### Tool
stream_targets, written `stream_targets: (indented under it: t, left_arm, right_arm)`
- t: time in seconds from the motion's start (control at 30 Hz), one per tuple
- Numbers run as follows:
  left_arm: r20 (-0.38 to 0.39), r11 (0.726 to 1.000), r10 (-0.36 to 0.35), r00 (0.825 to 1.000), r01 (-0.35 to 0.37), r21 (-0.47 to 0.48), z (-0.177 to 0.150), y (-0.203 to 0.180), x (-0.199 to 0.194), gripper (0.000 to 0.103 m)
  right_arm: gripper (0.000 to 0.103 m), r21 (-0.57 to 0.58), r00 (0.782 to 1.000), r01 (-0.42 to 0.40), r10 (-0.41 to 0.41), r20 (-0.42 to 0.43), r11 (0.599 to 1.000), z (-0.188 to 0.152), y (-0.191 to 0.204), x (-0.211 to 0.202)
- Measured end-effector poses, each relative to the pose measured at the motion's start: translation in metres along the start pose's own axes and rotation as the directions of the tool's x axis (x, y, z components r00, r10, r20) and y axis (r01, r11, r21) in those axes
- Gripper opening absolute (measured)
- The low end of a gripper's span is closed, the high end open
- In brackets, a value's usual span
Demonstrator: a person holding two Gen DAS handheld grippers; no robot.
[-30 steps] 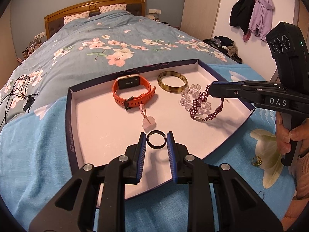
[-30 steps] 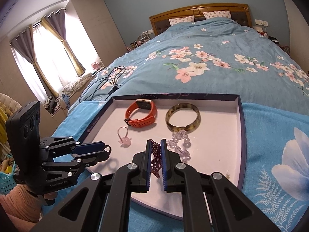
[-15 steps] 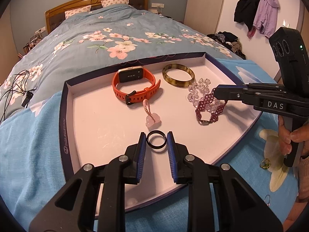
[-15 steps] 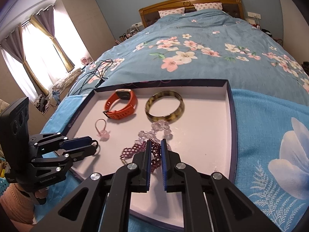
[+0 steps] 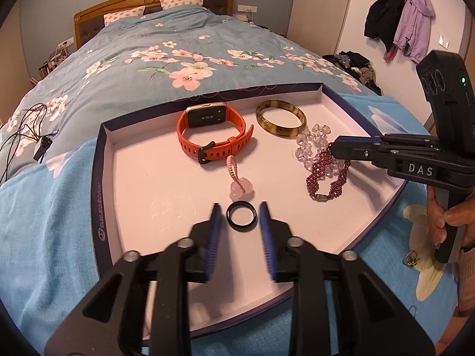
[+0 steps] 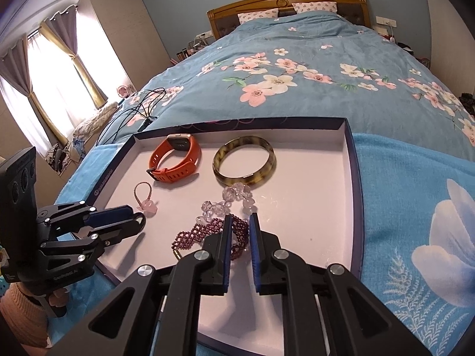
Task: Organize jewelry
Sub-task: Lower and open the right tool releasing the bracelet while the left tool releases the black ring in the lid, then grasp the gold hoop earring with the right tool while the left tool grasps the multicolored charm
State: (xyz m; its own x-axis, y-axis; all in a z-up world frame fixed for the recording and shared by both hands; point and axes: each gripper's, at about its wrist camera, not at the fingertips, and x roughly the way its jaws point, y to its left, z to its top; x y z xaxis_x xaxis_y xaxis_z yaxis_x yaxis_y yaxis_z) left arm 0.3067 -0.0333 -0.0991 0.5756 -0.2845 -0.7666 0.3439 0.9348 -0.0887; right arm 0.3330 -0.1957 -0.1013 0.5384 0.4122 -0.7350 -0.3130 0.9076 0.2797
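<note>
- The left gripper [image 5: 240, 218] is opening its jaws, and the black ring [image 5: 241, 216] is lying free between the pads on the white tray [image 5: 142, 184]
- The right gripper [image 6: 240, 228] is also opening, its jaws parting around the purple beaded bracelet [image 6: 190, 237], which is resting in the tray near the clear bead bracelet [image 6: 234, 197]

Hidden or unclear:
- Left tool [image 5: 240, 216]: blue pads motion-blurred, jaws opening.
- Tray [image 5: 102, 184]: near edge behind tool arms; rim print too small to read.
- Purple bead bracelet [image 6: 190, 237]: partly behind right tool [image 6: 240, 222].
- Small green-gold piece [image 5: 412, 258], at 4 o'clock on the bed: too small to identify.
</note>
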Motion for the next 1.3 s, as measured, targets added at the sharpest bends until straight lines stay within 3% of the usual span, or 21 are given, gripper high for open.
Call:
stream_targets:
  t: [0.1, 0.27, 0.53, 0.93, 1.3]
  left_arm:
    - [0.025, 1.000, 0.004, 1.000, -0.003, -0.006, -0.001, 0.000, -0.011, 0.036]
    - [0.101, 1.000, 0.026, 0.995, -0.025, -0.008, -0.005, 0.002, -0.043, 0.044]
    - [0.183, 0.999, 0.032, 0.983, -0.032, -0.002, -0.032, 0.002, -0.098, 0.047]
    - [0.120, 1.000, -0.011, 0.993, 0.007, 0.027, -0.109, -0.019, -0.121, 0.047]
    - [0.095, 0.999, -0.018, 0.995, 0.016, 0.028, -0.132, -0.032, -0.124, 0.047]
  right_arm:
    - [0.022, 0.008, 1.000, 0.002, -0.002, 0.008, 1.000, -0.001, -0.002, -0.004]
    - [0.030, -0.002, 0.998, 0.012, -0.011, 0.057, 1.000, -0.004, 0.001, -0.026]
    - [0.030, -0.117, 0.993, 0.009, 0.005, 0.120, 0.993, -0.032, 0.023, -0.081]
    - [0.030, -0.146, 0.999, 0.011, -0.006, 0.035, 0.989, -0.101, 0.029, -0.092]
    - [0.030, -0.173, 0.999, 0.037, -0.037, 0.000, 0.984, -0.119, 0.043, -0.088]
